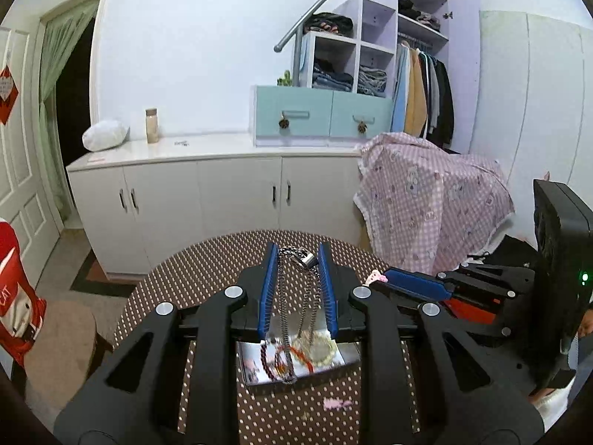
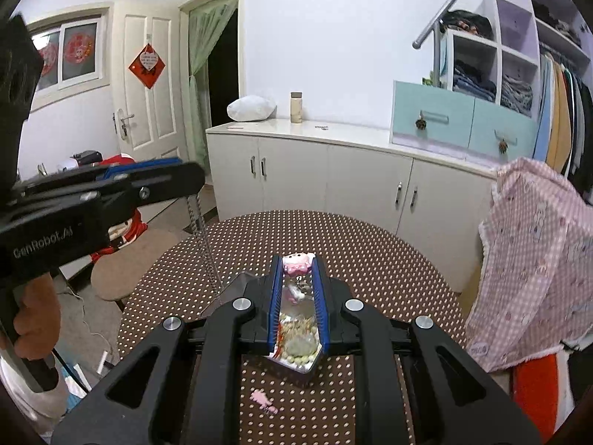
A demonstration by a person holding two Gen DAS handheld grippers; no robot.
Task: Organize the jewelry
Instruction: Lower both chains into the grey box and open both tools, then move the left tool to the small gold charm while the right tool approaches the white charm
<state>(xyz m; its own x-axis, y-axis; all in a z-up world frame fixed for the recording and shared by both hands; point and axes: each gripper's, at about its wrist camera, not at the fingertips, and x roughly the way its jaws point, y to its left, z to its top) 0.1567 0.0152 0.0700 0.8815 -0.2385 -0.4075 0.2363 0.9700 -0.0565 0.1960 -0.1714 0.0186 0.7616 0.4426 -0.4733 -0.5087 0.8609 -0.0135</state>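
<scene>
Far left in the left wrist view, a red bag (image 1: 16, 289) hung beside a white door (image 1: 18, 170). A tan stool (image 1: 63, 337) stood at the round bench (image 1: 207, 267), which wore a brown cloth with pale dots.

Left tool (image 1: 296, 259): blue pads drawn close, clamped on a silver chain necklace (image 1: 296, 296) with its metal clasp up at the tips. The chain hung down in two strands to the tray (image 1: 344, 361) below, where its lower end blurred among the other pieces. In the right wrist view the same tool (image 2: 194, 181) came in from the left edge, a hand (image 2: 33, 319) on its grip, the chain (image 2: 202, 230) dangling from its tip toward the tray.

The tray, shiny and shallow, sat on the bench near its front edge. It held a dark red bead bracelet (image 1: 268, 361), an orange-red strand (image 1: 302, 356) and a pale bead bracelet (image 1: 322, 348), all heaped together. A small pink piece (image 1: 335, 403) lay on the cloth just in front of the tray.

Right tool (image 2: 297, 263): pads close together, clamped on a pink charm (image 2: 296, 264) at the tips, a small dangling part under it, held above the tray (image 2: 307, 369).

Behind: white cabinets (image 1: 207, 193), with a jar (image 1: 152, 125) on top. Far right, a pink checked cloth (image 1: 430, 207) draped over something.
</scene>
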